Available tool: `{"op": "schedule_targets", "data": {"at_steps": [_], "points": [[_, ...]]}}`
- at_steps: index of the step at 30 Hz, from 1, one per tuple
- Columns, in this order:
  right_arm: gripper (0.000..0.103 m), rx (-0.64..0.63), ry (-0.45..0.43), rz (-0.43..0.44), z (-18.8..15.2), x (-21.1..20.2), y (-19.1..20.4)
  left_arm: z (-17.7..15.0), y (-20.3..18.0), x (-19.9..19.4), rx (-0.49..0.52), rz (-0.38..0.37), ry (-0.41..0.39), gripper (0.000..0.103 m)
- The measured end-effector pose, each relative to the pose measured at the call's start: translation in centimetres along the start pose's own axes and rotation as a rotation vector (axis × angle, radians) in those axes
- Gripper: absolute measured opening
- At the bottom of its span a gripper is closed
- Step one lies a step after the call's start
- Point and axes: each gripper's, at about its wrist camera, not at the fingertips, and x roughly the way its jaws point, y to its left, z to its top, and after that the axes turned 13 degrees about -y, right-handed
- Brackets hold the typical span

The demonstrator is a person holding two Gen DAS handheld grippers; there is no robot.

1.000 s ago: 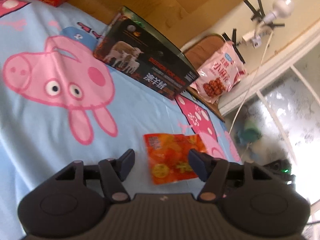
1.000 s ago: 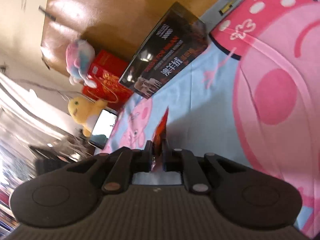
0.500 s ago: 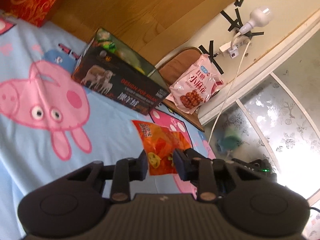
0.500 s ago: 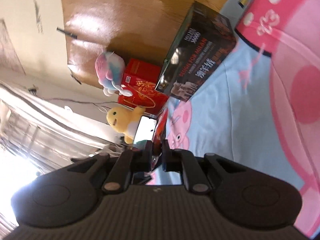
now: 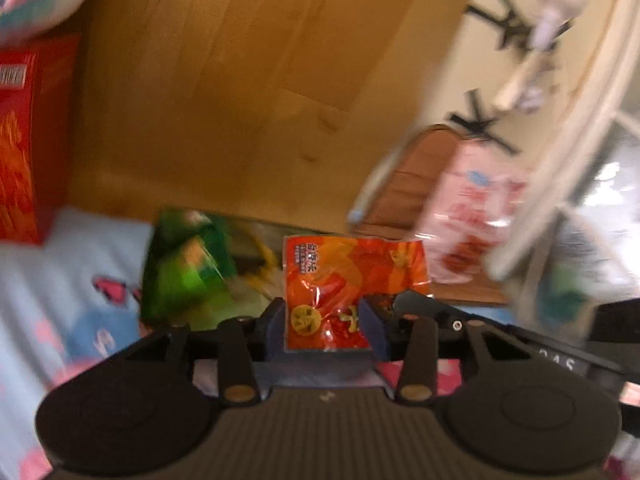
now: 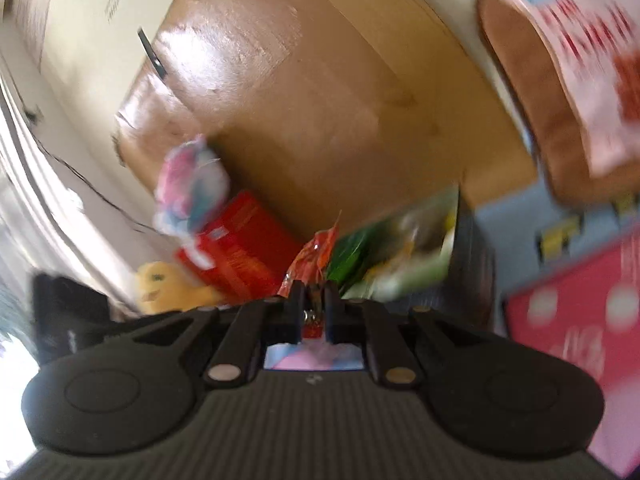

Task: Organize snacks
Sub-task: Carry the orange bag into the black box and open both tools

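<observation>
**Orange packets lifted off the bed toward the open box**

Since a second ago, the crinkly orange foil snack packet [image 5: 344, 280] has left the blue cartoon-pig bedspread [image 5: 60, 272]; the left gripper [image 5: 326, 326], then wide open around it, now has its jaws closed against the packet's sides and holds it upright in the air. The right gripper [image 6: 314, 308] stays clamped on a second thin orange packet [image 6: 314, 254], seen edge-on.

Just beyond both packets lies the dark open-topped carton [image 6: 468, 264], its green and yellow contents blurred. Past it rises the wooden headboard [image 5: 240, 80]. A red printed box [image 5: 28, 136] stands left of the carton; a pink snack bag [image 5: 476, 216] leans on a brown chair [image 5: 404, 184] to the right.
</observation>
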Motion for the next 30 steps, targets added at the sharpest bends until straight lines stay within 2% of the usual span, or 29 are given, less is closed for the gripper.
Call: {"op": "schedule_targets", "data": {"at_steps": [2, 3, 6, 10, 13, 16, 21, 26, 28, 29, 30], "points": [[0.015, -0.069, -0.002, -0.041, 0.0, 2.8, -0.1, 0.2, -0.3, 1.5, 0.07, 0.088, -0.001, 0.057], [0.016, -0.118, 0.0, -0.06, -0.2, 4.0, -0.2, 0.1, -0.3, 1.6, 0.093, 0.121, -0.01, 0.057], [0.032, -0.276, -0.035, -0.177, -1.1, 5.5, 0.0, -0.7, -0.2, -0.2, 0.11, 0.118, -0.068, 0.062], [0.043, -0.292, -0.122, -0.182, -2.1, 2.2, -0.5, -2.8, -0.4, -2.8, 0.136, 0.124, -0.104, 0.063], [0.045, -0.338, -0.153, -0.185, -3.1, -0.5, 0.0, -4.2, -0.9, -4.5, 0.141, 0.1, -0.111, 0.063], [0.056, -0.379, -0.189, -0.216, -4.4, -2.4, 1.3, -5.6, -1.7, -6.0, 0.143, 0.096, -0.11, 0.063], [0.068, -0.343, -0.173, -0.27, -6.3, -4.8, 1.5, -7.8, -2.5, -7.4, 0.139, 0.154, -0.081, 0.063], [0.069, -0.293, -0.123, -0.302, -7.7, -6.4, 1.7, -9.0, -2.9, -9.1, 0.147, 0.238, -0.06, 0.064], [0.069, -0.278, -0.09, -0.309, -8.1, -6.8, 1.9, -9.5, -2.8, -9.7, 0.138, 0.255, -0.053, 0.071], [0.069, -0.268, -0.075, -0.313, -8.3, -7.0, 1.9, -9.8, -2.7, -10.0, 0.138, 0.269, -0.051, 0.083], [0.071, -0.26, -0.061, -0.316, -8.5, -7.2, 2.0, -10.0, -2.7, -10.3, 0.145, 0.289, -0.055, 0.088]]}}
